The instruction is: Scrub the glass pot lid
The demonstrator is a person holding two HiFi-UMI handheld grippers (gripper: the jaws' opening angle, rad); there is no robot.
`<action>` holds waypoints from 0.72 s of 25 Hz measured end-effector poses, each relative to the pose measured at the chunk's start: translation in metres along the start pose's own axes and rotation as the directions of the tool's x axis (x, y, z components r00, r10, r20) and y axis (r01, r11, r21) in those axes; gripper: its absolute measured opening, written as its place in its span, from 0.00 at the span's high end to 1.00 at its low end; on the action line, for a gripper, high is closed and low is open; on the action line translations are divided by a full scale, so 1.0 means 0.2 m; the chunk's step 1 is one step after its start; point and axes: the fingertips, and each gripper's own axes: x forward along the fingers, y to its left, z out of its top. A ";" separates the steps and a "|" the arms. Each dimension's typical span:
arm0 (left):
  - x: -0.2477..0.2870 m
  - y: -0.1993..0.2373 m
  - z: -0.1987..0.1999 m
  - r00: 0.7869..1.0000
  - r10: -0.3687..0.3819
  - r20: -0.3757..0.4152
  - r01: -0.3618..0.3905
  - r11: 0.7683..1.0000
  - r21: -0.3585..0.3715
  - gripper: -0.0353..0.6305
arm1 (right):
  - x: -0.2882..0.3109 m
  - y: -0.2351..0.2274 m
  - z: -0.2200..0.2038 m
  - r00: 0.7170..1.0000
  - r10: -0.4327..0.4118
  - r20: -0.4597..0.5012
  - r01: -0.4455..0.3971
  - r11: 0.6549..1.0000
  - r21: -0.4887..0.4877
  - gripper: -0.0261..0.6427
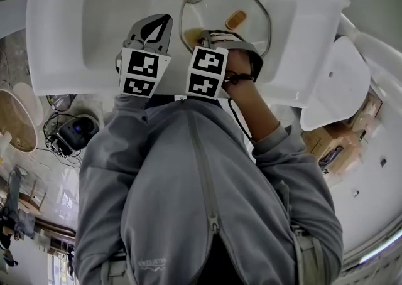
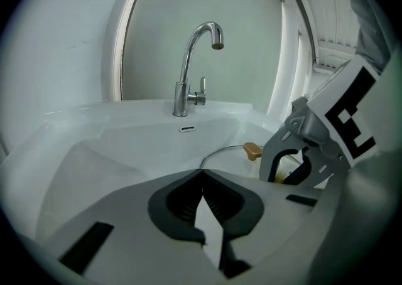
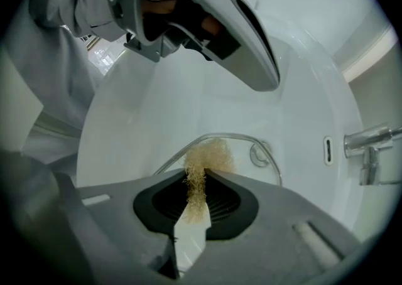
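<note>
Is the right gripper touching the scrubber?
Touching. In the right gripper view, the right gripper has its jaws pinched shut on the scrubber.

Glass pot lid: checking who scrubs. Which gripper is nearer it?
Right. The right gripper, clamping a scrubber, is over the edge of the glass pot lid; the left gripper sits shut outside its rim.

Left part of the basin (image 1: 113, 20) is left bare: room for a pass. Mid/right floor is taken up by the glass lid (image 1: 217, 10), w/ knob (image 1: 235, 20) sticking up. Far rim is blocked at centre by the faucet (image 2: 182, 95). Near side is crowded: left gripper (image 2: 202, 174) and right gripper (image 3: 202, 171), w/ scrub pad (image 3: 210, 155) clamped, are held close together.
</note>
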 end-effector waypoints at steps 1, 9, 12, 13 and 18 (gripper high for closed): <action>0.00 -0.01 0.00 1.000 -0.003 0.000 0.003 1.000 0.003 0.94 | -0.01 0.03 0.00 1.000 0.013 0.004 -0.013 1.000 0.003 0.88; 0.03 -0.12 0.03 1.000 -0.025 -0.013 0.026 0.999 0.044 0.94 | -0.18 0.23 -0.03 0.986 0.122 0.115 -0.132 0.988 0.076 0.88; 0.06 -0.15 0.03 0.999 -0.033 -0.021 0.034 0.998 0.053 0.94 | -0.28 0.21 -0.06 0.975 0.116 0.188 -0.142 0.982 0.128 0.88; 0.06 -0.16 0.04 0.999 -0.036 -0.024 0.037 0.998 0.054 0.94 | -0.32 0.18 -0.07 0.973 0.098 0.208 -0.130 0.980 0.150 0.88; 0.11 -0.18 0.04 0.998 -0.051 -0.029 0.053 0.998 0.042 0.94 | -0.48 -0.07 -0.18 0.961 -0.045 0.273 -0.032 0.962 0.271 0.88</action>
